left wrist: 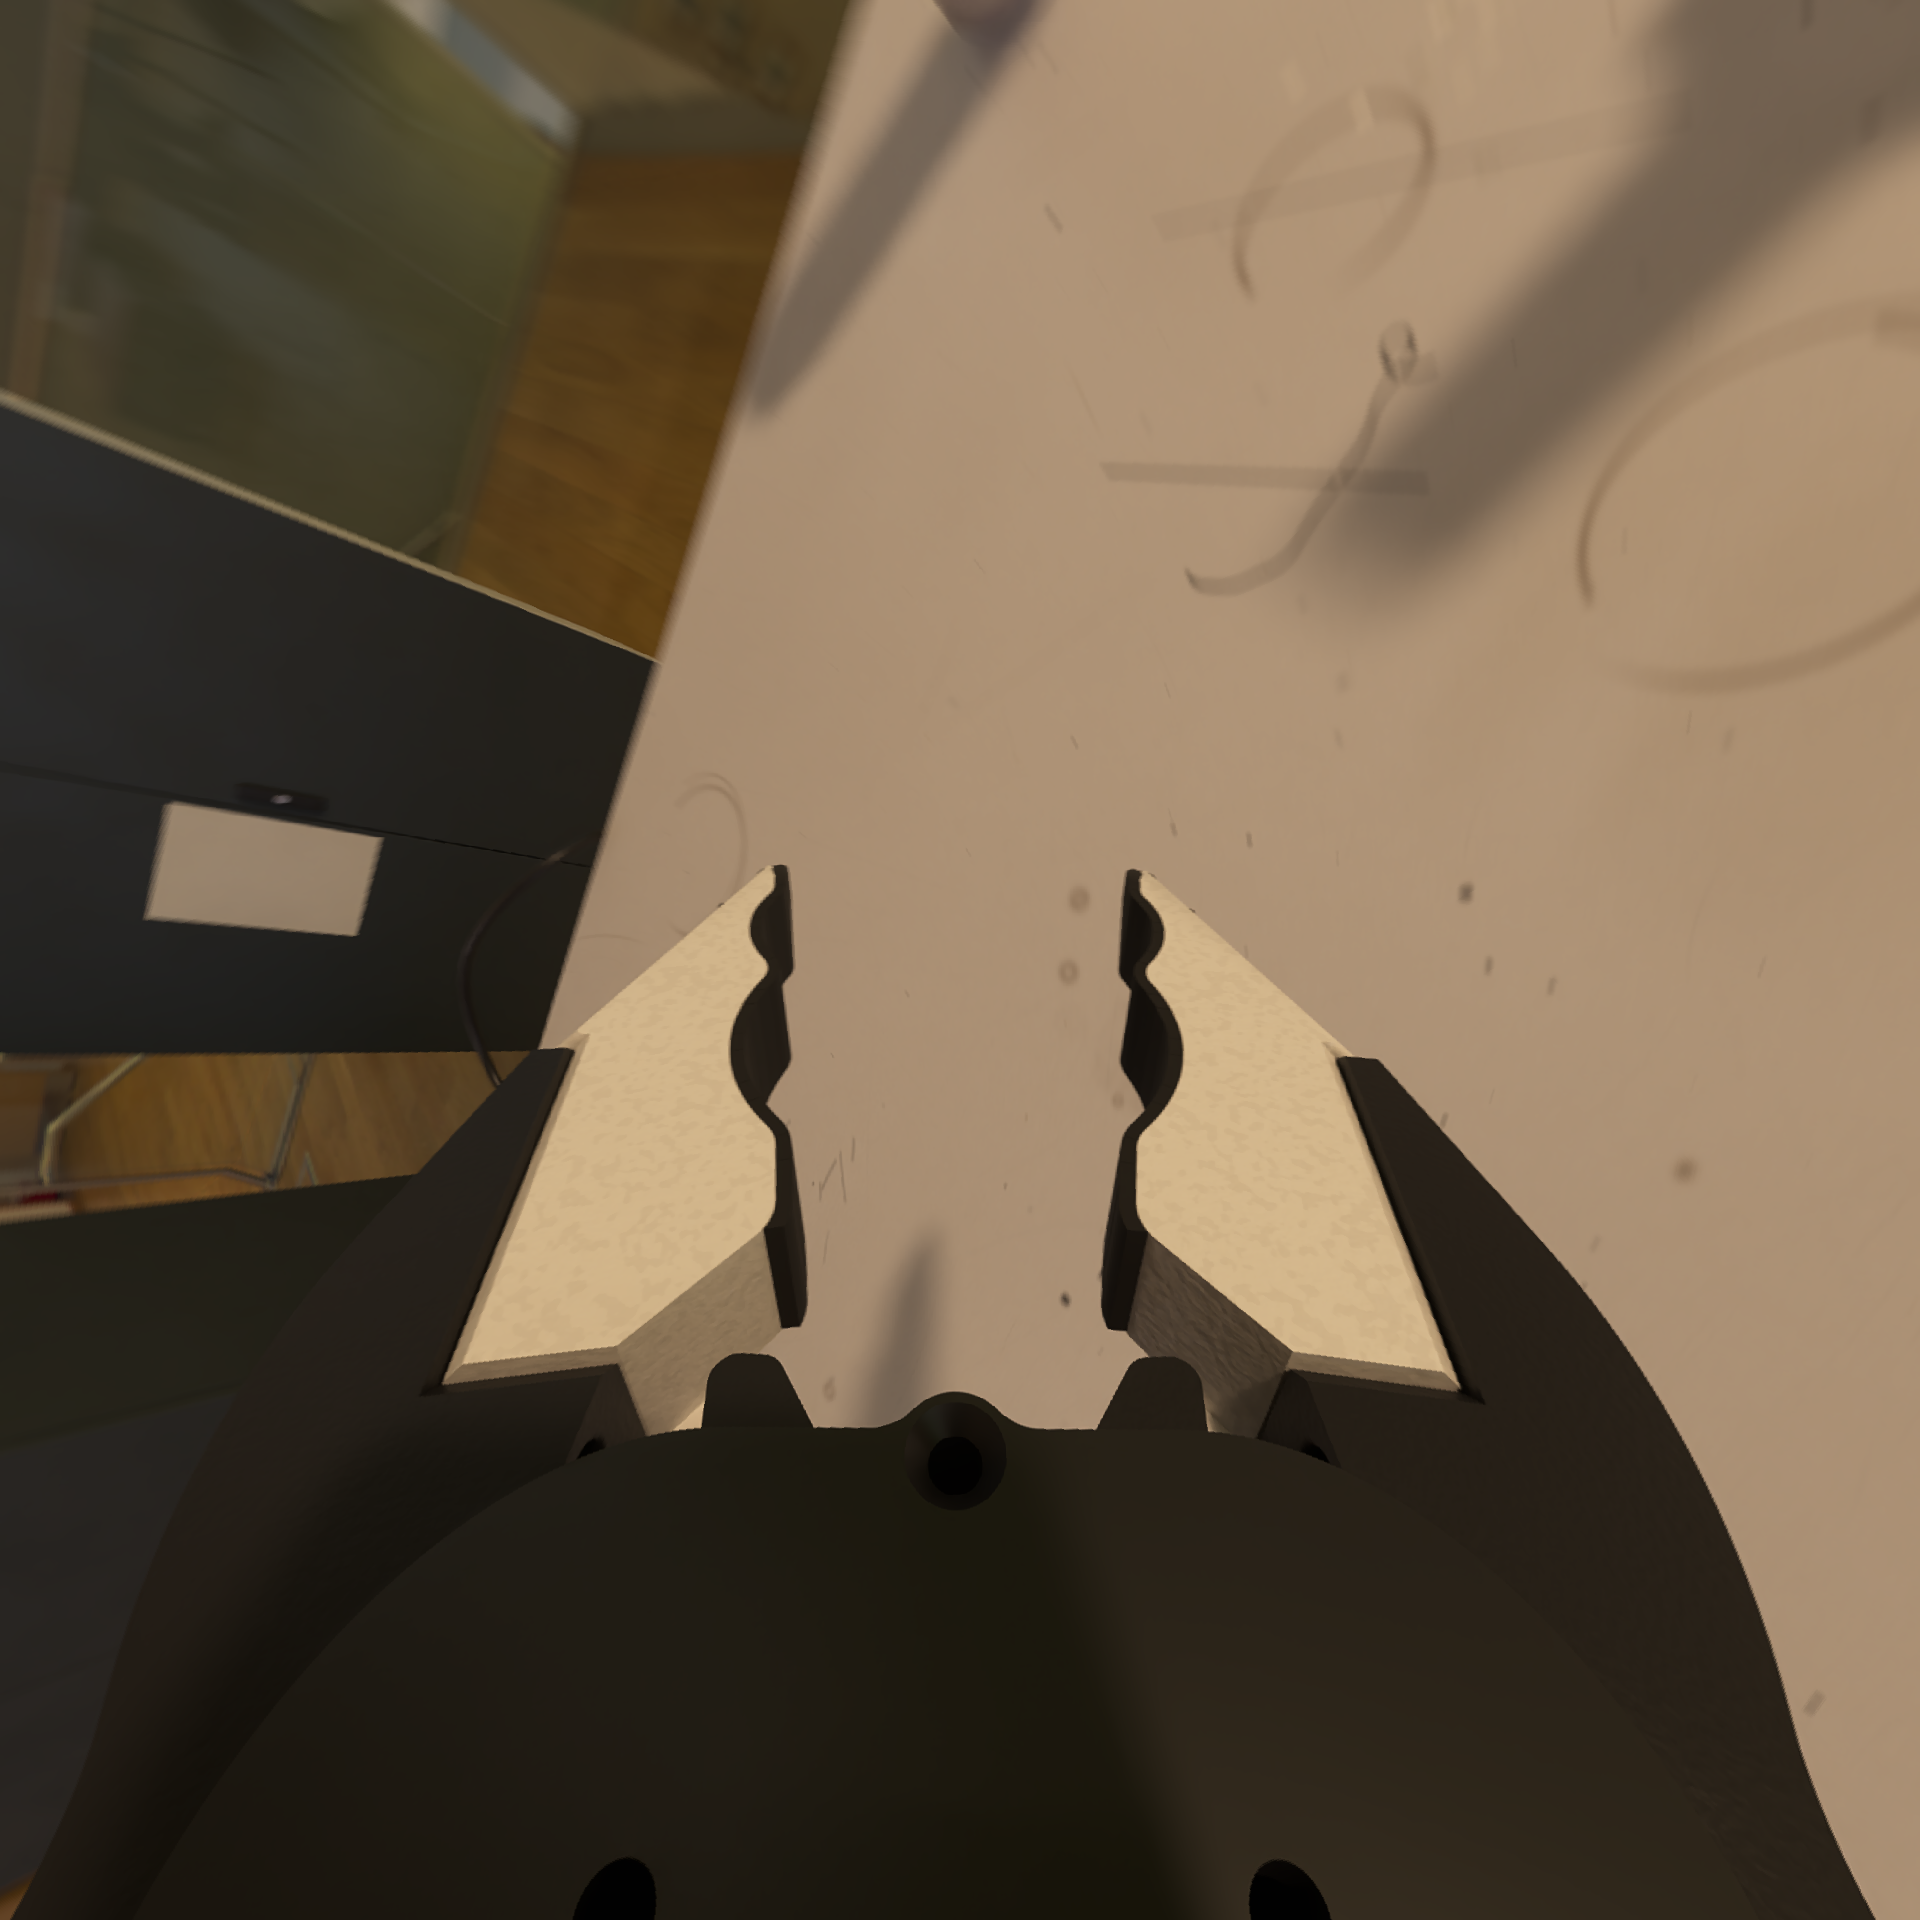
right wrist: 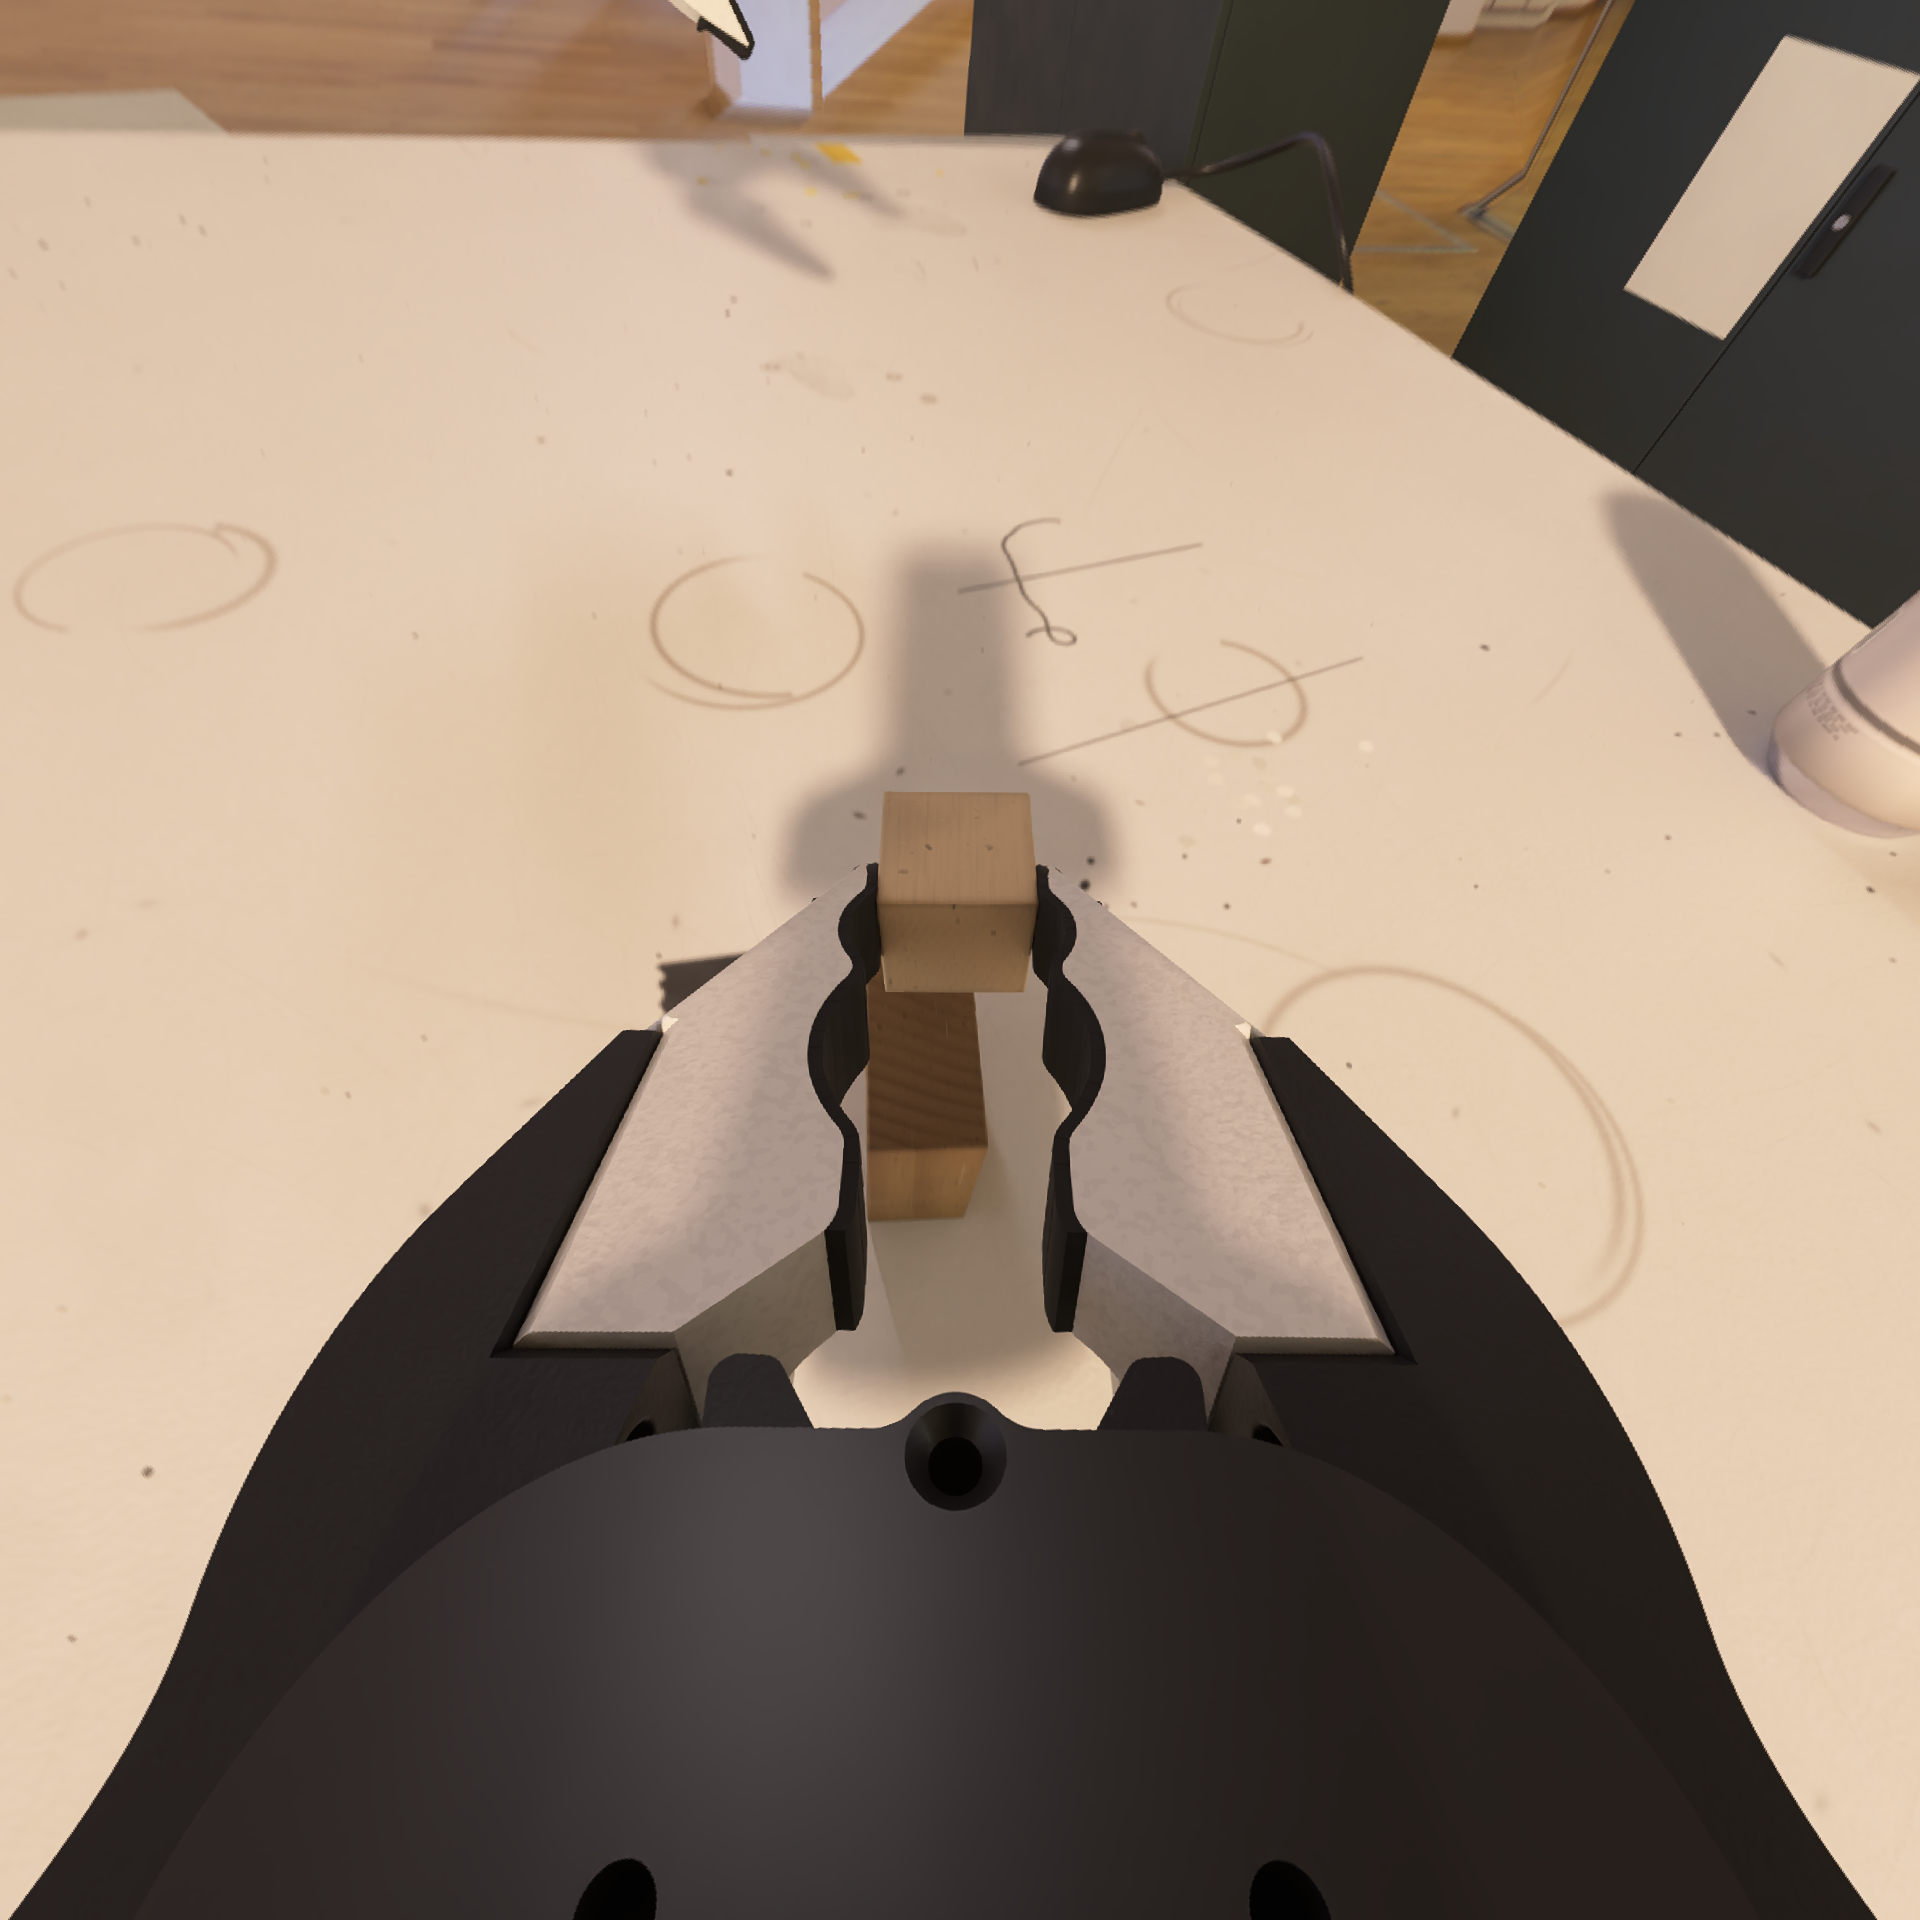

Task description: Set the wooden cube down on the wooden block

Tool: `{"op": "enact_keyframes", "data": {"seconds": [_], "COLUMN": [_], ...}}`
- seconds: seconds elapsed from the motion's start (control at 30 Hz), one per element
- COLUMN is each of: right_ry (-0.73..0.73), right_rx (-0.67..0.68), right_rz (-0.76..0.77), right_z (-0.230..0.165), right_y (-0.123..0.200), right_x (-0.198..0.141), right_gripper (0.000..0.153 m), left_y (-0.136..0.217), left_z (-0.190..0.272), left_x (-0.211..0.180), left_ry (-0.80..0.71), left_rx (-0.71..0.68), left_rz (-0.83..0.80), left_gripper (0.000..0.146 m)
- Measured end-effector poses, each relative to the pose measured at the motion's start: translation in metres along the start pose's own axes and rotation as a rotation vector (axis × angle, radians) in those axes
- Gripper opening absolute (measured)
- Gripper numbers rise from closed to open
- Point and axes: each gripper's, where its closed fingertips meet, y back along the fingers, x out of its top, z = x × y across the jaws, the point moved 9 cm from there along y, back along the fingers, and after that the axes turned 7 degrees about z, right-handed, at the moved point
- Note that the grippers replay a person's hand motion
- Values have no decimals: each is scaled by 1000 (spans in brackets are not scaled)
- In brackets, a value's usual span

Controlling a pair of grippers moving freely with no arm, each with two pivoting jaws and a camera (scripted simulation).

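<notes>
In the right wrist view my right gripper [right wrist: 956,883] is shut on a pale wooden cube [right wrist: 956,894], pinched between its fingertips. Below and behind the cube a darker wooden block [right wrist: 925,1101] lies on the cream table [right wrist: 416,831], its length running between the fingers. The cube hangs over the block's far end; I cannot tell whether they touch. In the left wrist view my left gripper [left wrist: 956,883] is open and empty above the bare table [left wrist: 1247,727] near its left edge. Neither the cube nor the block shows in that view.
A white bottle [right wrist: 1860,717] lies at the table's right edge. A black lamp base [right wrist: 1101,171] with a cable sits at the far edge. Dark cabinets [right wrist: 1714,260] stand beyond the right corner. In the left wrist view a dark cabinet [left wrist: 260,779] stands off the table's left edge.
</notes>
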Motion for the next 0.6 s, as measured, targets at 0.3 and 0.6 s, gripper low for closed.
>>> {"op": "enact_keyframes", "data": {"seconds": [0.3,0.6], "right_ry": [10,-5], "right_rx": [74,89], "right_rz": [35,57], "right_z": [3,4], "right_y": [4,7], "right_x": [-13,-13], "right_gripper": [28,28], "left_y": [-56,-79], "left_z": [-7,-9], "left_x": [-29,-37], "left_ry": [-160,-66], "left_rx": [-371,-640], "left_rz": [-188,-322], "left_gripper": [110,124]}}
